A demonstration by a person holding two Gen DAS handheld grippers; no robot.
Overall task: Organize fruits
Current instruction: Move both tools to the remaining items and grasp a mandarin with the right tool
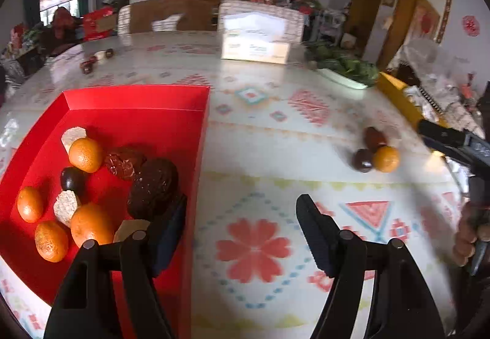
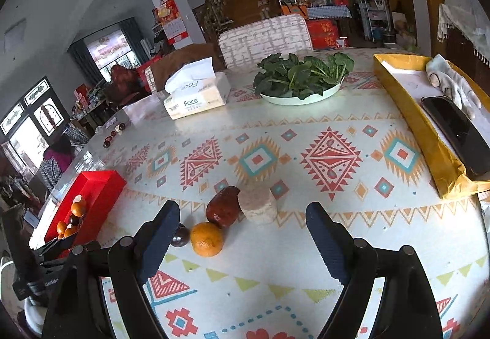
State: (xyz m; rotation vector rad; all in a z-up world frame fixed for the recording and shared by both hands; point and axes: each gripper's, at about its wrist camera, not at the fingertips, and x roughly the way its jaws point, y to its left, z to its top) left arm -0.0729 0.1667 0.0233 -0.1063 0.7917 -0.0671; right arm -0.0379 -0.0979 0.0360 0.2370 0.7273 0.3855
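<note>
A red tray (image 1: 134,100) on the patterned table holds several oranges (image 1: 85,154), dark round fruits (image 1: 153,186) and pale chunks (image 1: 65,207). My left gripper (image 1: 242,225) is open and empty, its left finger over the tray's right wall. Loose on the table lie an orange (image 2: 206,238), a dark red fruit (image 2: 223,206), a small dark round fruit (image 2: 179,235) and a pale chunk (image 2: 258,204). My right gripper (image 2: 242,235) is open and empty, just short of this group. The group also shows in the left wrist view (image 1: 386,158). The red tray also shows in the right wrist view (image 2: 101,183).
A tissue box (image 2: 199,94) and a plate of leafy greens (image 2: 301,79) stand at the far side. A yellow tray (image 2: 407,115) with a black device and cloth is at the right. Small dark fruits (image 2: 113,134) lie at the far left. Chairs stand behind the table.
</note>
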